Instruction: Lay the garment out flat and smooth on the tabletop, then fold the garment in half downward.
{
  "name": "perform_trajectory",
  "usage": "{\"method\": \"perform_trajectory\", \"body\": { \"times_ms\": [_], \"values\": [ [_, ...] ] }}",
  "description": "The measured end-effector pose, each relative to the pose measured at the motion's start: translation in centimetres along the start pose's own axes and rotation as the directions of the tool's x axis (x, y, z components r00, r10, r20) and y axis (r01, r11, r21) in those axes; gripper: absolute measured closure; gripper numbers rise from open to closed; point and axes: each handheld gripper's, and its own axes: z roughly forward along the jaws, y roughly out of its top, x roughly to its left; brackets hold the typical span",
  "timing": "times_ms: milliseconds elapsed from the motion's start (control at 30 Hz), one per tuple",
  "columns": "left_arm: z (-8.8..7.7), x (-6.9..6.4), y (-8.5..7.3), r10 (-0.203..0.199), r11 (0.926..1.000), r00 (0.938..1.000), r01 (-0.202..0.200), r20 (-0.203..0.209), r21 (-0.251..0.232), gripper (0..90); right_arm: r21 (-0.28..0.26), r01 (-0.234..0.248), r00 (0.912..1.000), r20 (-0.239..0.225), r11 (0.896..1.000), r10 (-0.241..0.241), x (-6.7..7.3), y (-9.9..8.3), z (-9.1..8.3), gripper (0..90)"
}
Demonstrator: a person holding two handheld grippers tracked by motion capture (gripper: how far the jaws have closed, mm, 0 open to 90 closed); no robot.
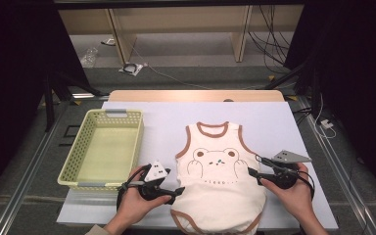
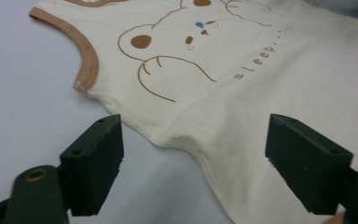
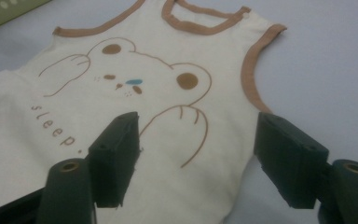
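At the far left of the tabletop (image 1: 274, 117), which is covered by a pale sheet, stands an empty yellow-green basket (image 1: 103, 147) with perforated walls, its long side running near to far; its place beside the garment suggests that it waits as the container for the finished piece, though that is a judgement. Just right of the basket's near corner, the left tool (image 1: 176, 192) rests low over the tabletop in the person's left hand (image 1: 134, 203), its jaws released and spread wide, with the left side seam of the garment lying between them but unpressed in the left gripper view. In the middle lies the sleeveless cream bodysuit (image 1: 220, 181), flat and face up, neck opening to the far side and its brown-trimmed bottom hem at the near edge of the tabletop; it appears spread out so that both side edges can be reached at once. Its print shows a bear outline (image 3: 135, 79) with brown ears and a blue mark by the nose, and beneath it the brown lettering "sleep" (image 2: 256, 63) followed by dots; no brand tag can be read. At the right, the right tool (image 1: 253, 177), held in the right hand (image 1: 293, 193), mirrors the left: jaws released and wide, poised at the garment's right side seam below the armhole, gripping nothing.
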Motion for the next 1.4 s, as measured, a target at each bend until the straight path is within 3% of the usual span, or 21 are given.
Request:
{"method": "perform_trajectory", "body": {
  "times_ms": [67,167,267,500,1100,1400],
  "values": [
    [0.0,0.3,-0.1,-0.008,0.9996,1.0,0.008,0.004,-0.026,15.0,-0.009,-0.013,0.9999,0.003,1.0,0.013,-0.1,0.2,0.4,24.2],
    [0.0,0.2,-0.2,0.012,0.9997,0.9997,-0.013,-0.019,-0.02,12.9,-0.014,-0.026,0.9997,-0.002,1.0,0.026,-0.3,0.2,0.8,21.6],
    [-0.1,0.2,-0.2,0.027,0.9993,0.9989,-0.028,-0.037,-0.026,11.9,-0.05,-0.027,0.9996,0.005,0.998,0.027,-0.2,0.2,0.6,22.4],
    [-0.4,0.6,-0.4,0.029,0.9982,0.9969,-0.033,-0.074,-0.051,8.8,-0.079,-0.027,0.9996,0.007,0.996,0.028,0.2,0.2,0.3,25.0],
    [-0.4,0.3,-0.2,0.03,0.9977,0.9943,-0.036,-0.102,-0.057,12.2,-0.078,-0.04,0.9988,0.024,0.996,0.042,0.0,-0.6,-0.4,26.7],
    [-0.5,0.2,-0.2,0.033,0.9975,0.9936,-0.04,-0.108,-0.059,11.9,-0.102,-0.049,0.9982,0.031,0.994,0.052,-0.2,-0.6,-0.9,27.2]
  ]
}}
